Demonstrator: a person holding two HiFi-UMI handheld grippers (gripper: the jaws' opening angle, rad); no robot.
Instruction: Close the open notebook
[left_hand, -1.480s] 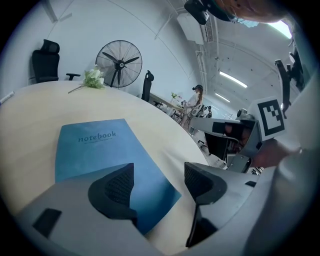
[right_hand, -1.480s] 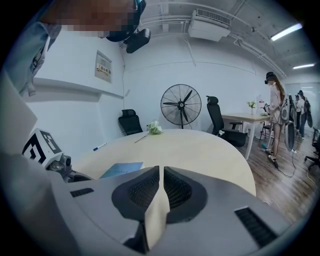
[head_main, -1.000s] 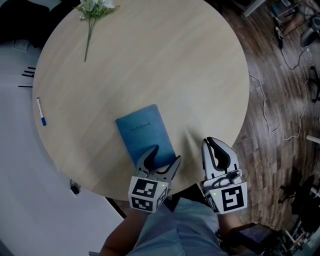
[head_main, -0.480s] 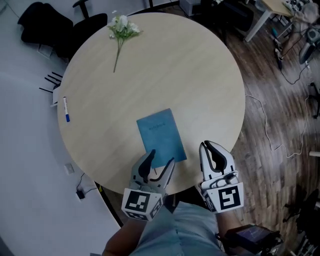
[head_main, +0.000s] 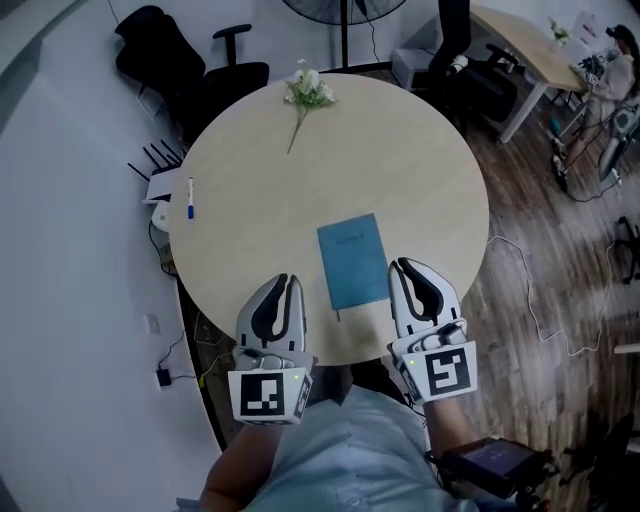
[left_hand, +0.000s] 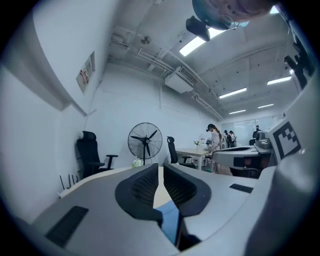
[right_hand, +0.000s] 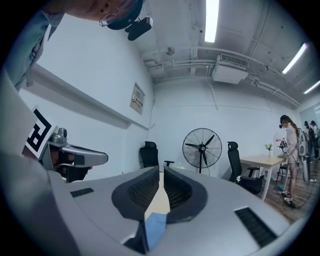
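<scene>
My L hand-held gripper (head_main: 286, 281) closing, empty; R hand-held gripper (head_main: 398, 266) together, empty; closed notebook (head_main: 352, 261) btwn, by worktop's (head_main: 400, 150) near edge.

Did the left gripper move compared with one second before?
Yes. The left gripper was over the near end of the notebook; now it is left of it, clear, its jaws closing on nothing.

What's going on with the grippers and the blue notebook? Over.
Left gripper jaws closing, nothing between them; right gripper shut, empty. Notebook closed, flat on table. Pen and flower far off, nothing in the way.
</scene>
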